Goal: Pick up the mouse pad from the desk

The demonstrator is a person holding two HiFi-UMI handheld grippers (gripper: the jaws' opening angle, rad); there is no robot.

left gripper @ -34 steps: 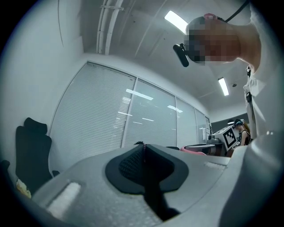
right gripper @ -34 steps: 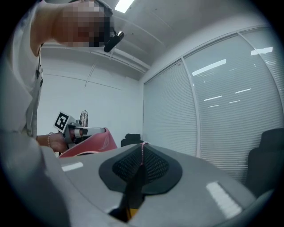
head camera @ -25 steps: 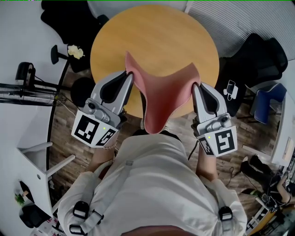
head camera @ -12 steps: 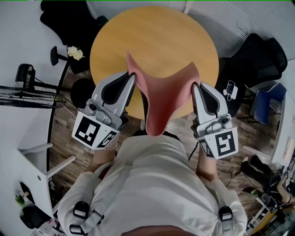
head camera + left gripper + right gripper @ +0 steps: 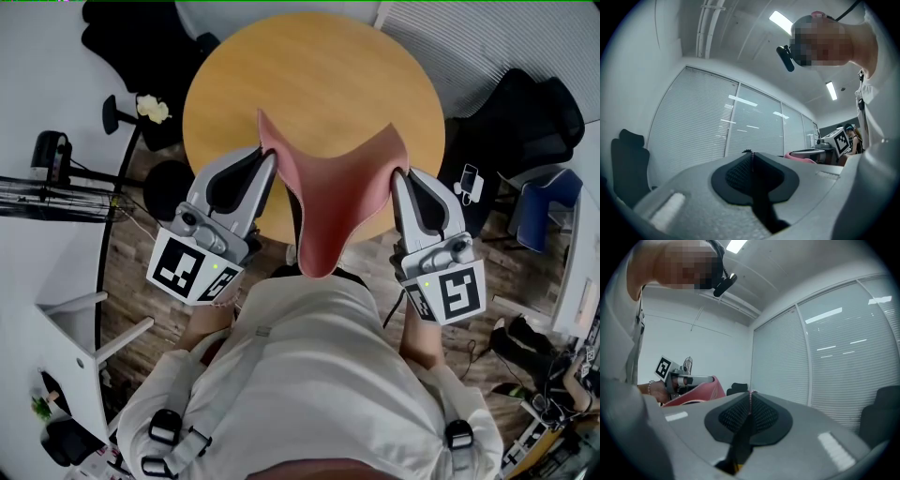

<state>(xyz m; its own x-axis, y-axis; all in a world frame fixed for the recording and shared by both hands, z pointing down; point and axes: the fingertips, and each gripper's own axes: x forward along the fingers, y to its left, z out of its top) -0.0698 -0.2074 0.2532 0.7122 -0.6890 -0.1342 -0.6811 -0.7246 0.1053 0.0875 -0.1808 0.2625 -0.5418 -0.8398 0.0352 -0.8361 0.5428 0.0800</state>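
Observation:
The pink mouse pad (image 5: 330, 199) hangs in the air above the round wooden table (image 5: 319, 75), sagging into a U between my two grippers. My left gripper (image 5: 264, 152) is shut on the pad's left corner and my right gripper (image 5: 397, 174) is shut on its right corner. In the left gripper view the jaws (image 5: 751, 157) are pressed together, and the pad (image 5: 800, 154) curves off to the right. In the right gripper view the jaws (image 5: 750, 397) are closed with a thin pink edge at their tip. There the pad (image 5: 698, 391) runs left toward the other gripper (image 5: 670, 373).
A black office chair (image 5: 534, 112) and a blue seat (image 5: 544, 202) stand at the right. Black stands and a lamp (image 5: 52, 150) are at the left, with a white shelf (image 5: 66, 323) below them. Window blinds (image 5: 703, 126) fill the background of both gripper views.

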